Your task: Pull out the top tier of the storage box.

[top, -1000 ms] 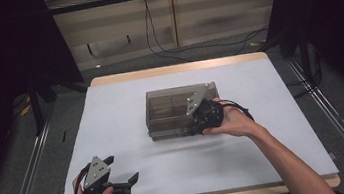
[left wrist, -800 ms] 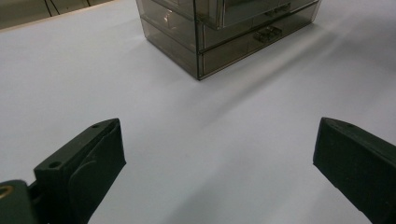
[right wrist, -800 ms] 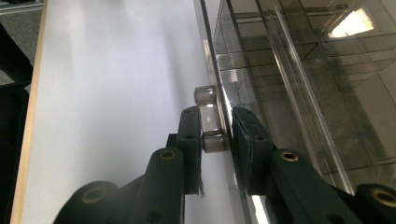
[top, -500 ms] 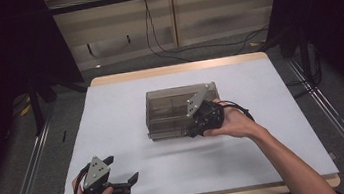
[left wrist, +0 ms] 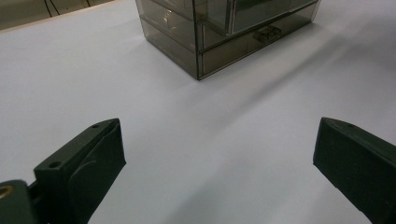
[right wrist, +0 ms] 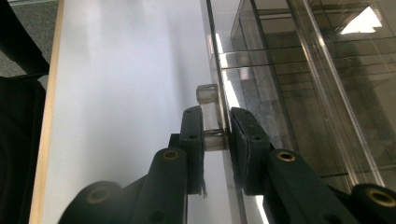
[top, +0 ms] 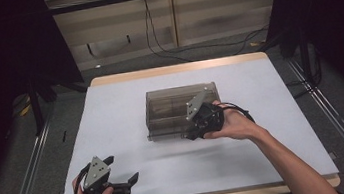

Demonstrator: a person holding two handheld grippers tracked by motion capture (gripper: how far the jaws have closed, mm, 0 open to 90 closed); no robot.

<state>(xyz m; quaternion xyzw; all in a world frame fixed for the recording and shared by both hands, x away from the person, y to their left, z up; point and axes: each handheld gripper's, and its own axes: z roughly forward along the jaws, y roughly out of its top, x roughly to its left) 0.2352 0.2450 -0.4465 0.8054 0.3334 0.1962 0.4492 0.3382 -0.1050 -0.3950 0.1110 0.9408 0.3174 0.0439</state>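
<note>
So my right gripper (right wrist: 217, 128) is pinched down on the little clear handle (right wrist: 208, 103) on the front of the smoky see-through drawer box (top: 177, 110), jaws nearly together with that tab squeezed between them. The right gripper view looks straight along the box's front face, and you can see the drawer edges and some glare through the plastic. The box itself sits about mid-table on the white tabletop (top: 273, 114), a bit toward the far side, and my right hand (top: 234, 124) comes at it from the near right corner. My left gripper (top: 120, 177) is way off from all that, down by the near left edge of the table, jaws spread wide with nothing in them. From the left gripper view the box is further up the table, with a lower drawer's pull (left wrist: 266, 32) facing me.
</note>
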